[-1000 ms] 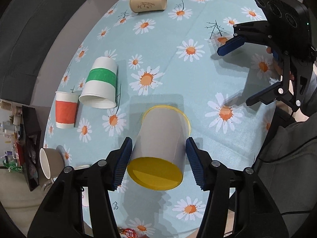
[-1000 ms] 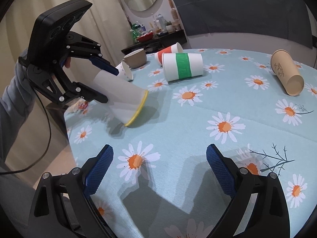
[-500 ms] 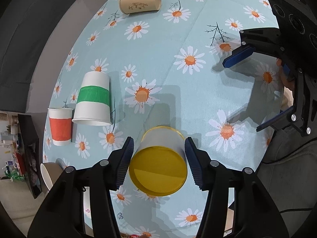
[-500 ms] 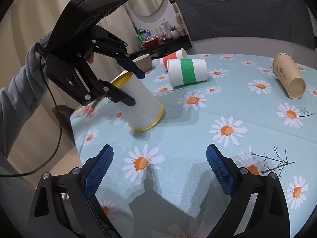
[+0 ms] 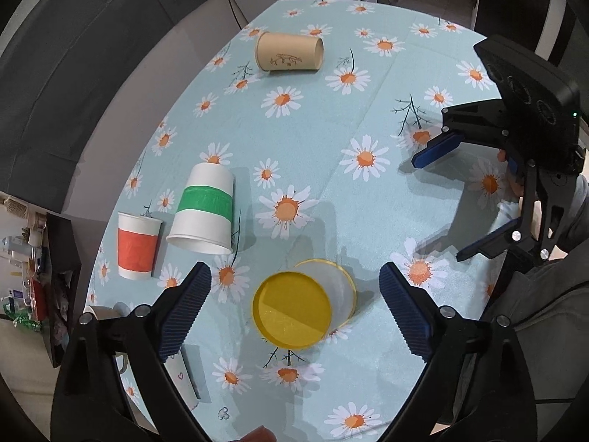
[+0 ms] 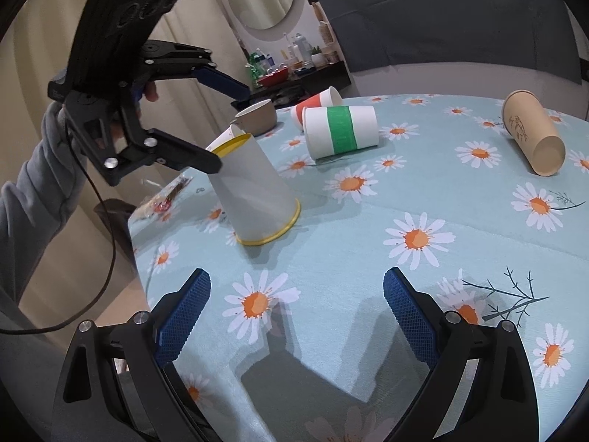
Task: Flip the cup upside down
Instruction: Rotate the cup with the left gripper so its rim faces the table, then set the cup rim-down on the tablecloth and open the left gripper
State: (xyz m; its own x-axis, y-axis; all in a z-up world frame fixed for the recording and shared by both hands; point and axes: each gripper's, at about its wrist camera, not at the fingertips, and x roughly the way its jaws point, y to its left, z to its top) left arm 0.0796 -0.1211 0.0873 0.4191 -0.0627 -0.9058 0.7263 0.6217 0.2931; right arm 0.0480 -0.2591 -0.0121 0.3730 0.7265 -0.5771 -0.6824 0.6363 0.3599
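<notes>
A white paper cup with yellow rim and yellow base [image 5: 294,309] stands upside down on the daisy tablecloth, mouth down; it also shows in the right wrist view [image 6: 254,191]. My left gripper [image 5: 294,311] is open wide above it, fingers apart on both sides, not touching; it shows in the right wrist view [image 6: 224,125] too. My right gripper [image 6: 296,316] is open and empty over the table's near part; it also shows in the left wrist view [image 5: 441,202].
A white cup with a green band [image 5: 204,210] lies on its side, beside a white cup with an orange band [image 5: 136,246]. A brown cup [image 5: 291,52] lies on its side far off. A brown mug [image 6: 256,118] and a shelf with clutter [image 6: 291,70] are beyond the table edge.
The left gripper has set the yellow-rimmed cup mouth down on the cloth, opened its fingers and lifted away above it. The right gripper has stayed in place.
</notes>
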